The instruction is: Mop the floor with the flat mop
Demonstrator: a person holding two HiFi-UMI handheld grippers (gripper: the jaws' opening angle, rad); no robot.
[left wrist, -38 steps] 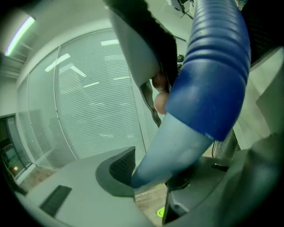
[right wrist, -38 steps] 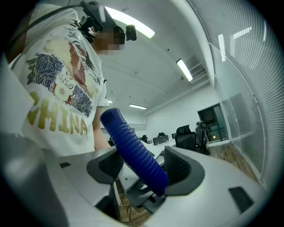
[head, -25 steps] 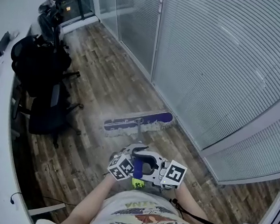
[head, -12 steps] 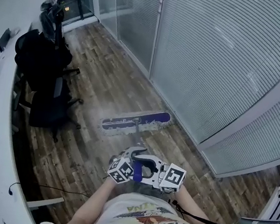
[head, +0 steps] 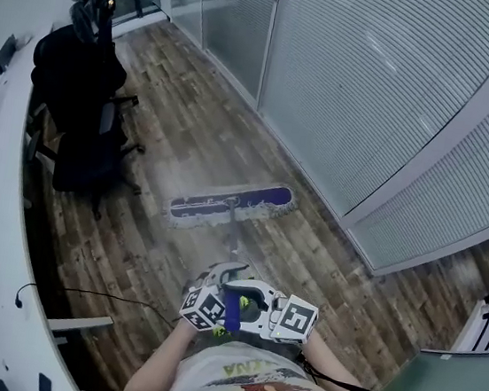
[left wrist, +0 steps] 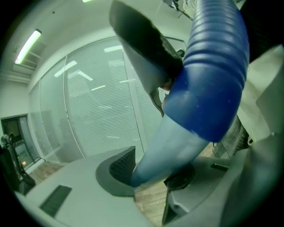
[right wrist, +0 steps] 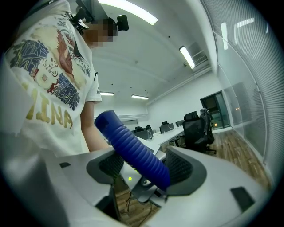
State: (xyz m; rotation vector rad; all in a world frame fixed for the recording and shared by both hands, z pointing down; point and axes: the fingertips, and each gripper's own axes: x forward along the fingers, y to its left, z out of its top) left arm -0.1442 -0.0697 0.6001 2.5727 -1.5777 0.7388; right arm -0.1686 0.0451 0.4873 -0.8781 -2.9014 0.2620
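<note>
Left tongs point(left wrist: 151, 179) and right tongs point(right wrist: 141, 170) both clamp the flat mop point(head: 230, 204) by its handle, head on floor point(head: 198, 139).

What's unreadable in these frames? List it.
- Mop pole, head view: too thin and blurred to trace up from the mop head.
- Floor under the mop head: covered by it.
- Mop head, gripper views: absent; mop handle fills the left one, the right one faces the person.
- Desk items, head view: small, cut by left edge.
</note>
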